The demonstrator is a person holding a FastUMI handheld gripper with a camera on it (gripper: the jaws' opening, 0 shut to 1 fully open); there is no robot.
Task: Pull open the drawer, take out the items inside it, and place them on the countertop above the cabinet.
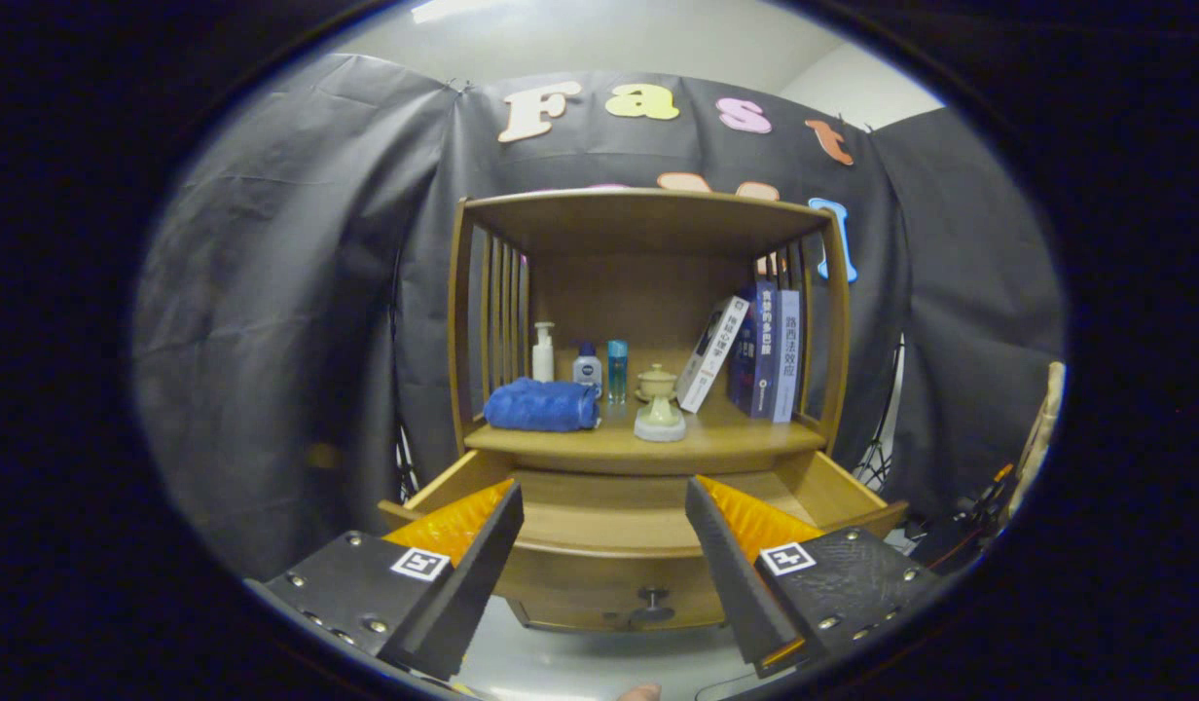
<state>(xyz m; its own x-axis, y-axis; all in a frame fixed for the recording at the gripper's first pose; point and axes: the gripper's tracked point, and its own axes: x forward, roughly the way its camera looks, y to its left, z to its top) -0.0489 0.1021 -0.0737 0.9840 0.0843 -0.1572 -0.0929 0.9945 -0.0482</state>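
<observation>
Two fingers of the gripper (604, 545) are standing wide apart with nothing between them, hovering over the pulled-out drawer (609, 516) of a wooden cabinet (648, 224). The drawer's knob (651, 606) is showing low on its front panel, between the fingers. What the drawer is holding cannot be told, since its inside is mostly hidden by the front panel.

Beyond the fingers, the countertop (716, 443) is carrying a rolled blue towel (541, 405), a white pump bottle (543, 352), a small blue-capped bottle (588, 368), a slim teal bottle (617, 370) and a pale ceramic lidded jar on a stand (658, 404) (roughly at the middle). Several books (765, 350) are leaning at the right side. Dark wrinkled cloth (288, 321) is hanging behind and around the cabinet, and a pale floor (561, 662) is lying below the drawer.
</observation>
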